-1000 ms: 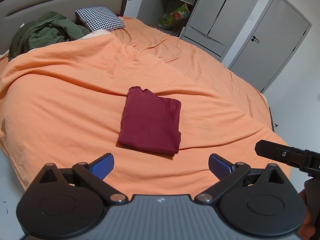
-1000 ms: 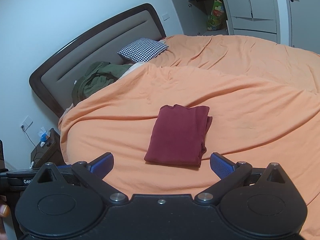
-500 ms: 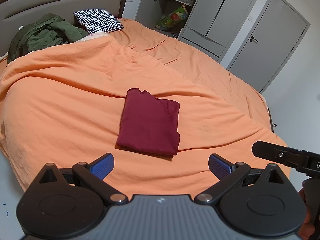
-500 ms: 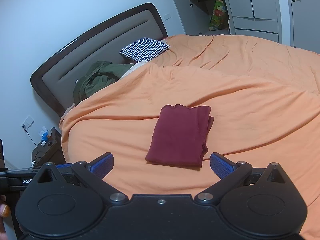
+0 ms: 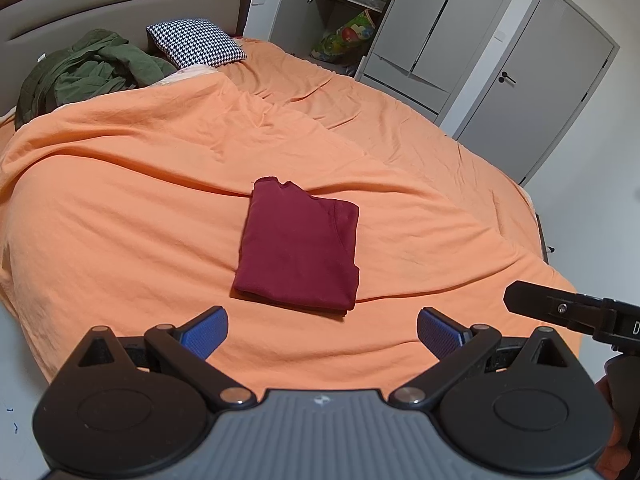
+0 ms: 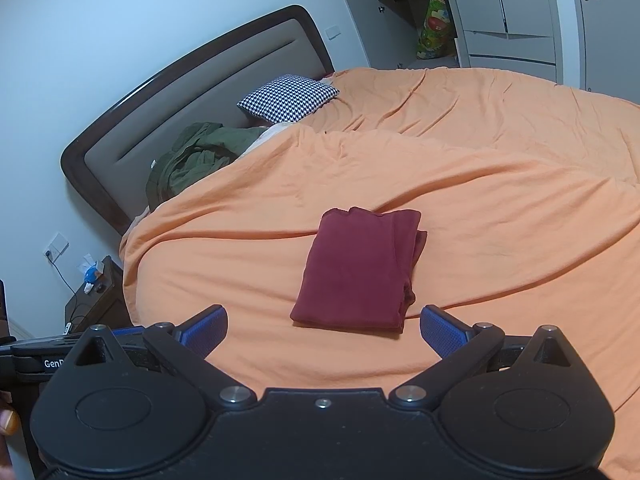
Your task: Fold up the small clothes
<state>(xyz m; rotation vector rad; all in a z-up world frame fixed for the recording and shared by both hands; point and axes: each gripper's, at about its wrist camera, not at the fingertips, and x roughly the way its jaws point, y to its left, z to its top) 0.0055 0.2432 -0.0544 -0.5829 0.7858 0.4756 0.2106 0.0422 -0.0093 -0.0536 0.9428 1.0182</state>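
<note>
Maroon folded cloth garment (image 5: 298,250) lies flat mid orange bedspread (image 5: 120,184), apparently done, so your left tongs (image 5: 322,330) and right tongs (image 6: 323,330) hover wide, empty, short of it.

Left gripper (image 5: 322,330): black linkage arms, two round black discs, silver pivot screws, blue textured finger pads (image 5: 206,330), grey ribbed housing with small white emblem. Right gripper (image 6: 323,331): same black linkage, blue pads (image 6: 440,332), silver screws, plain black housing. White lettering "Gen" on black bar at left edge of right wrist view.
</note>
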